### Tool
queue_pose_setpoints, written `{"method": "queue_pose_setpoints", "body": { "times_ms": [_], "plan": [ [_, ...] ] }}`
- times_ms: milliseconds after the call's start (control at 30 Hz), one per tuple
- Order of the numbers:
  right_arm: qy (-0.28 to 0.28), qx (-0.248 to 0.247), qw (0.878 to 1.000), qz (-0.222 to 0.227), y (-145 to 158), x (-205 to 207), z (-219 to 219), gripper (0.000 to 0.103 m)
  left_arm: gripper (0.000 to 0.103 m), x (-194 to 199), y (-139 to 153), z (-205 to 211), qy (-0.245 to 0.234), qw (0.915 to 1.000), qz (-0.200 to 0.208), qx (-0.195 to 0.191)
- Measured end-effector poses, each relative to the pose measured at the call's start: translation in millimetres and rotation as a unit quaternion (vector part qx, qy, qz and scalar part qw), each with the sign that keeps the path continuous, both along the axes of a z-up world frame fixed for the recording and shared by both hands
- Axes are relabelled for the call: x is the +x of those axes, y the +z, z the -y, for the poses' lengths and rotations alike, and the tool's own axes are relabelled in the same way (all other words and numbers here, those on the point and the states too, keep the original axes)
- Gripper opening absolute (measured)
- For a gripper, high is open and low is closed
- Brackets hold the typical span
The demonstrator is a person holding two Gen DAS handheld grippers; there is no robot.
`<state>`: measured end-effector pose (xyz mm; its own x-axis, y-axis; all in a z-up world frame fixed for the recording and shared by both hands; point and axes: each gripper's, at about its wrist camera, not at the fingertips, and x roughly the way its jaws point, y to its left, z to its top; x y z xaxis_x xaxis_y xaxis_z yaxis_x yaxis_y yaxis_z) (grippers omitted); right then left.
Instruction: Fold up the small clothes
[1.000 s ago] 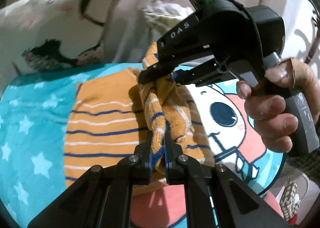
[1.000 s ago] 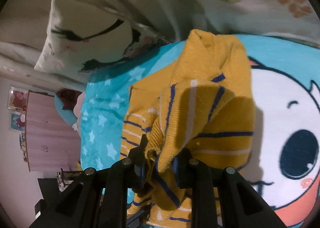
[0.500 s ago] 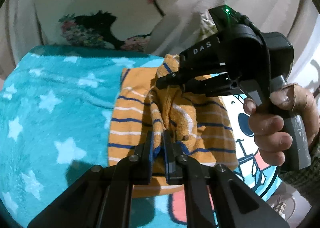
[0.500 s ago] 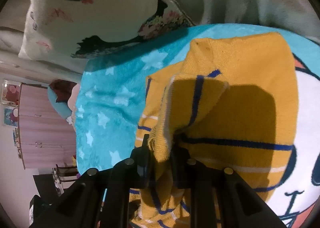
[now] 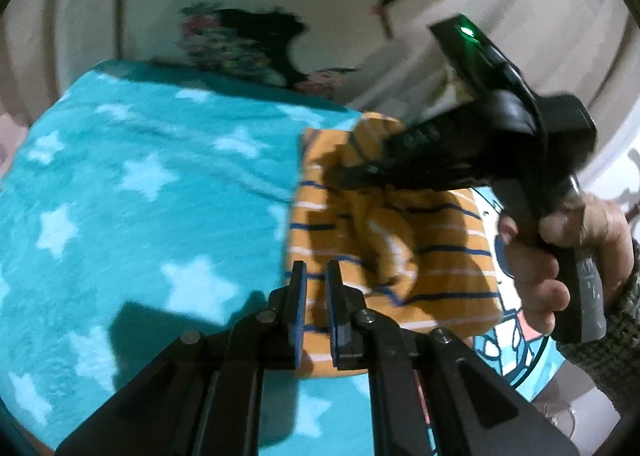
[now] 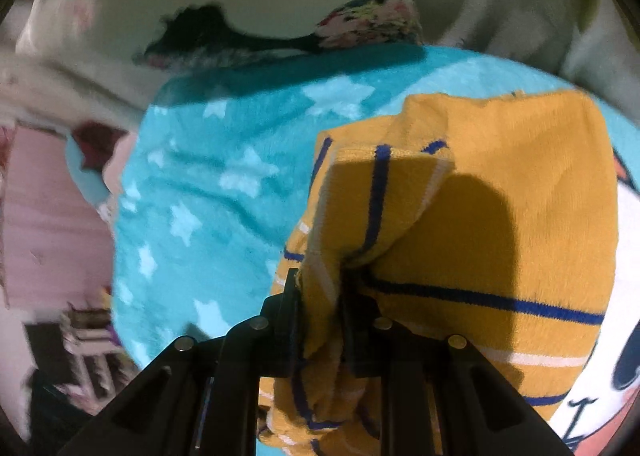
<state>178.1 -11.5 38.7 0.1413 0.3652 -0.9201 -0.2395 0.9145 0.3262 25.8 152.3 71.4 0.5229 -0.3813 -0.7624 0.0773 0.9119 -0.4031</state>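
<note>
So from the left wrist view, the left gripper (image 5: 316, 296) has its jaws nearly together with the edge of the orange striped top (image 5: 400, 256) pinched between them, right at the garment's near corner on the blue star blanket (image 5: 140, 196); the right gripper (image 5: 360, 176) reaches over it from a hand (image 5: 560, 256). From the right wrist view that gripper's jaws are clamped on a bunched fold of the same top. Looks mid-fold to me, next bit probably needs laying that flap down flat. No containers anywhere that I can see
</note>
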Motion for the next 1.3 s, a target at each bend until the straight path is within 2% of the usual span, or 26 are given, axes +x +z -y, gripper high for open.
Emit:
{"method": "queue_pose_setpoints", "body": {
  "times_ms": [67,133,200,300,367,467,567,633,700,733,767,800,833,867,933,1000,1033,1100,1133,1200,1267,1300],
  "plan": [
    [0.017,-0.032,0.999,0.014,1,-3,-11,0.02,0.021,-1,-5,-17,0.018,0.9997,-0.013,-0.008],
    [0.031,-0.051,0.998,0.025,1,-6,-20,0.023,0.029,-2,-13,-38,0.047,0.9983,-0.028,-0.016],
    [0.044,-0.056,0.997,0.036,3,-10,-30,0.035,0.029,-1,-18,-53,0.069,0.9965,-0.04,-0.023],
    [0.068,0.01,0.997,0.035,11,-15,-42,0.042,0.03,0,-21,-70,0.092,0.9944,-0.049,-0.018],
    [0.073,0.027,0.996,0.052,27,-19,-44,0.042,0.033,0,-20,-76,0.098,0.9939,-0.049,-0.013],
    [0.037,0.054,0.995,0.079,50,-19,-22,0.042,0.04,1,-16,-79,0.094,0.9944,-0.046,-0.011],
    [-0.019,0.051,0.995,0.082,56,-25,17,0.043,0.048,6,-10,-72,0.077,0.996,-0.042,-0.016],
    [-0.04,0.059,0.995,0.066,47,-34,40,0.043,0.049,12,-9,-61,0.057,0.9973,-0.042,-0.02],
    [-0.055,0.044,0.996,0.054,33,-49,57,0.041,0.05,20,-6,-48,0.034,0.9983,-0.042,-0.021],
    [-0.059,0.035,0.996,0.054,27,-57,63,0.037,0.05,24,-4,-40,0.021,0.9987,-0.041,-0.021],
    [-0.062,0.029,0.996,0.051,22,-66,69,0.024,0.05,29,-2,-30,0.007,0.999,-0.039,-0.021],
    [-0.068,0.028,0.996,0.045,17,-72,73,0.02,0.05,34,0,-23,-0.004,0.9989,-0.039,-0.026],
    [-0.078,0.033,0.996,0.042,13,-78,80,0.02,0.051,38,2,-16,-0.016,0.9986,-0.039,-0.032],
    [-0.087,0.041,0.995,0.04,10,-81,86,0.02,0.059,43,3,-7,-0.03,0.9981,-0.039,-0.035],
    [-0.099,0.052,0.993,0.038,5,-87,94,0.02,0.069,55,2,17,-0.068,0.996,-0.051,-0.028],
    [-0.107,0.059,0.992,0.041,2,-92,98,0.019,0.069,66,-5,40,-0.103,0.9918,-0.071,-0.028],
    [-0.109,0.061,0.991,0.043,2,-95,100,0.019,0.067,71,-10,49,-0.117,0.9893,-0.082,-0.029],
    [-0.111,0.058,0.991,0.05,3,-101,104,0.019,0.02,76,-14,59,-0.136,0.9856,-0.094,-0.037],
    [-0.112,0.056,0.991,0.053,5,-103,106,0.019,0.008,77,-15,61,-0.146,0.9832,-0.102,-0.042],
    [-0.114,0.05,0.99,0.059,7,-107,111,0.019,0.008,79,-10,55,-0.159,0.9795,-0.103,-0.066],
    [-0.116,0.046,0.991,0.057,6,-109,116,0.019,0.007,82,-4,49,-0.177,0.9779,-0.098,-0.052],
    [-0.118,0.05,0.99,0.052,3,-109,121,0.019,0.007,86,-1,44,-0.185,0.9778,-0.093,-0.033]
  ]
}}
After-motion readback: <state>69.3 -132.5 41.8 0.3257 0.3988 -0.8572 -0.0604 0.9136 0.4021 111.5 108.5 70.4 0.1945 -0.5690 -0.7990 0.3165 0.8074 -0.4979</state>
